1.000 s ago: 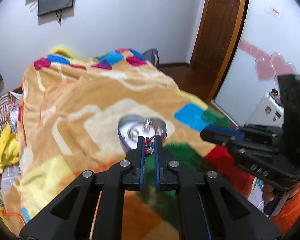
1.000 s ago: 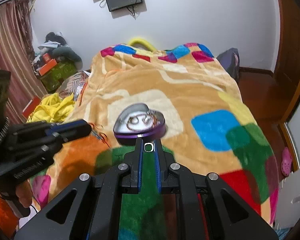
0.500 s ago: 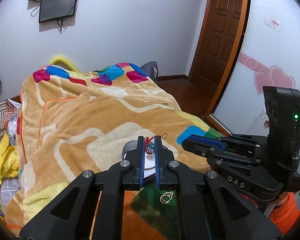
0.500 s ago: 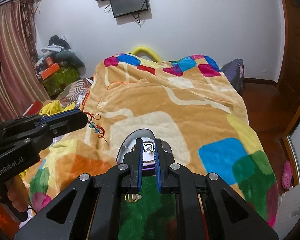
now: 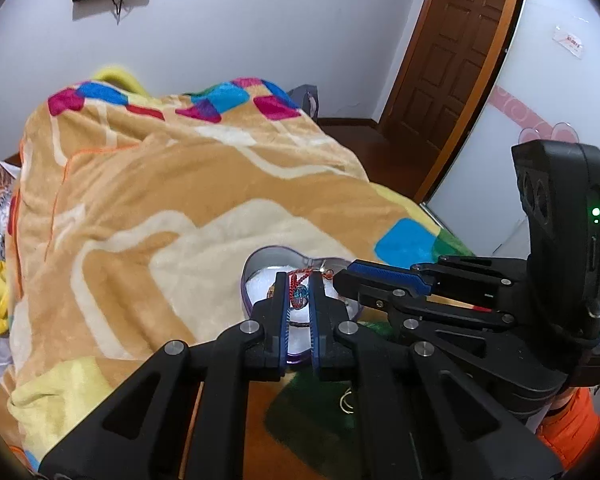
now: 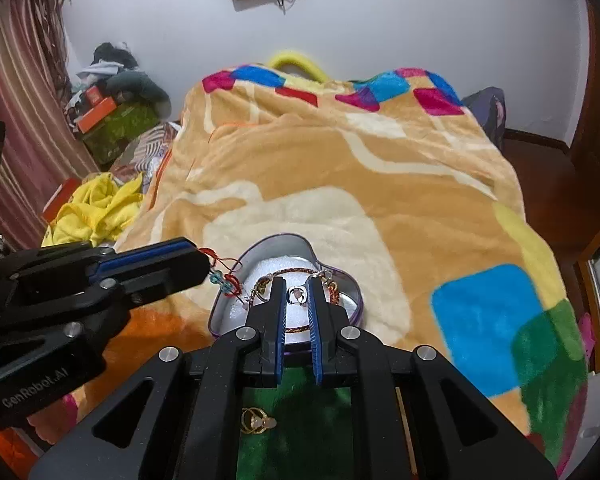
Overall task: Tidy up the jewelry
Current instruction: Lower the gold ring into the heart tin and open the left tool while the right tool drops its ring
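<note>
Red cord with blue beads, a light, limp charm (image 5: 298, 293), sits clamped in the left gripper (image 5: 299, 298) at lower centre, over the purple heart-shaped tin (image 5: 256, 264); grip the beads. Its tail is hidden.

Right view: the right gripper (image 6: 297, 300) at lower centre pinches a small silver ring (image 6: 297, 295), slippery, above that tin; a gold ring (image 6: 256, 421) lies on the plush blanket (image 6: 420, 184), partly cut off.

Both wrist views close above the bed, angled down, sharing the heart-shaped tin (image 5: 260, 258) (image 6: 276, 242)
</note>
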{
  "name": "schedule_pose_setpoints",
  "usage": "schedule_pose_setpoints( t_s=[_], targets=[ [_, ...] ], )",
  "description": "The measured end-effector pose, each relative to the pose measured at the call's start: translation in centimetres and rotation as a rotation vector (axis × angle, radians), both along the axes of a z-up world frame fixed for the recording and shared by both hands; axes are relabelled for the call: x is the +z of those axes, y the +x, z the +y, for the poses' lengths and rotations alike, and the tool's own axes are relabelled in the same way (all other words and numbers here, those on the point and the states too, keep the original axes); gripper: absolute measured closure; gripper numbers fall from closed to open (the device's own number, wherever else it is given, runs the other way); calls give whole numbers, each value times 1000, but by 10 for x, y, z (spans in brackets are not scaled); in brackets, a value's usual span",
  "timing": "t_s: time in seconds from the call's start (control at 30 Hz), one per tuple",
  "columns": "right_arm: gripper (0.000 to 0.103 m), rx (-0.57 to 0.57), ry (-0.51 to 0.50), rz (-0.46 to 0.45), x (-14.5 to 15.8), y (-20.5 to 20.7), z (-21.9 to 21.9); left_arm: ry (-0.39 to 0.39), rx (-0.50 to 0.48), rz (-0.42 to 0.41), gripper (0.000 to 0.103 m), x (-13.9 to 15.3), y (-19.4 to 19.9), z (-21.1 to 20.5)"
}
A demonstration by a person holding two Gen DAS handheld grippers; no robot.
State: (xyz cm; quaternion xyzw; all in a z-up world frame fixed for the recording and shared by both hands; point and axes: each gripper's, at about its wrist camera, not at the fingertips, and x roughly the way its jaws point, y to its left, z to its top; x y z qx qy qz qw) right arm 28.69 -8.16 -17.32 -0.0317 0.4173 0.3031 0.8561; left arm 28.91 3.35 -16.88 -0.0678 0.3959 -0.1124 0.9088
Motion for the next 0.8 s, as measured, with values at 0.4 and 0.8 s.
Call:
schedule_pose_setpoints(
  t_s=[0.4,0.8],
  targets=[
    [94,21,-46,20,-7,7,5,-22,-4,28,96,-10,5,3],
    [75,20,-78,-11,5,-3,5,2,20,-2,87,9,-13,10]
  ],
)
